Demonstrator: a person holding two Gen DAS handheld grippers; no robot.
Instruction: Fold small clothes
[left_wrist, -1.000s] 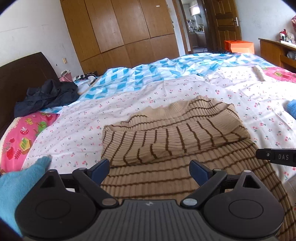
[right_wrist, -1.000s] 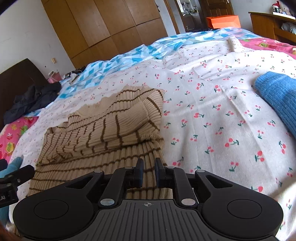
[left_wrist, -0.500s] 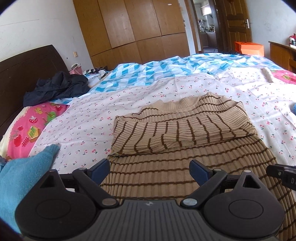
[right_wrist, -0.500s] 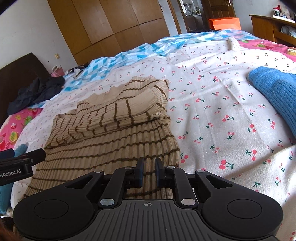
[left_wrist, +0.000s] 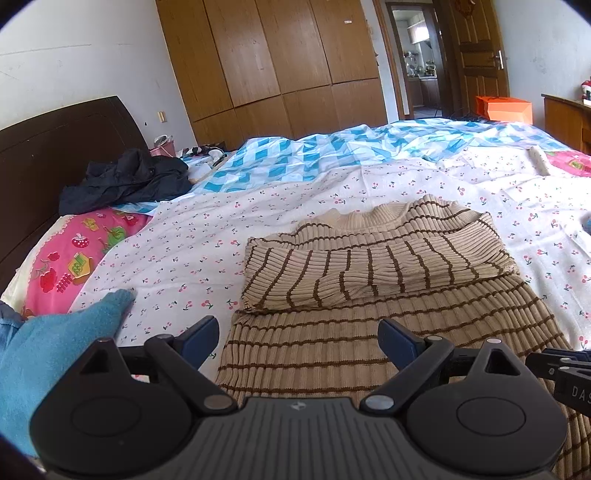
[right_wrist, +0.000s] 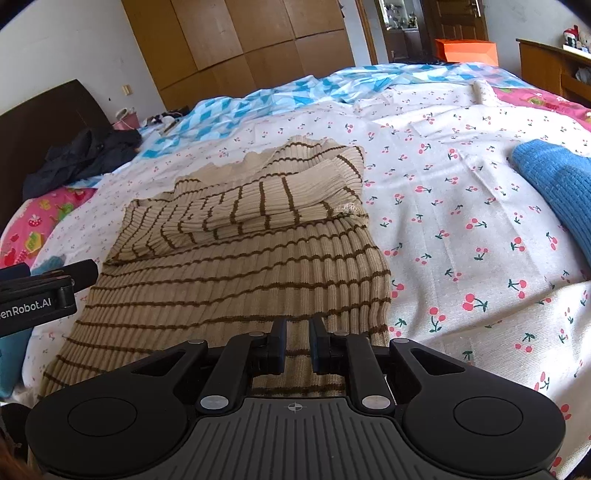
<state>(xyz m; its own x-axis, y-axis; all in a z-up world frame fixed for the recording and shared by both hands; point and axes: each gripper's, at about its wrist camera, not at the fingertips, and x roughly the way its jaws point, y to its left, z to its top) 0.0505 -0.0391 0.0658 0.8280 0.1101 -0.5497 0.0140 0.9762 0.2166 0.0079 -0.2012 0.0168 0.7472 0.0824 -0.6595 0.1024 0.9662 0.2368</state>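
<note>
Sweater (left_wrist: 388, 295), beige ribbed knit, brown stripes, sleeves folded across.

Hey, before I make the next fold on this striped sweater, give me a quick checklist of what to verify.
1. Sleeves folded across the striped sweater: ok.
2. Sweater's lower body lying flat: ok, only mild ripples.
3. Left tongs open, straddling the sweater's left edge: ok.
4. Right tongs gripping the hem: cannot tell; pads nearly closed, fabric shows in the gap.
5. Blue knit clear of the sweater: ok, apart on the cherry-print sheet.
</note>
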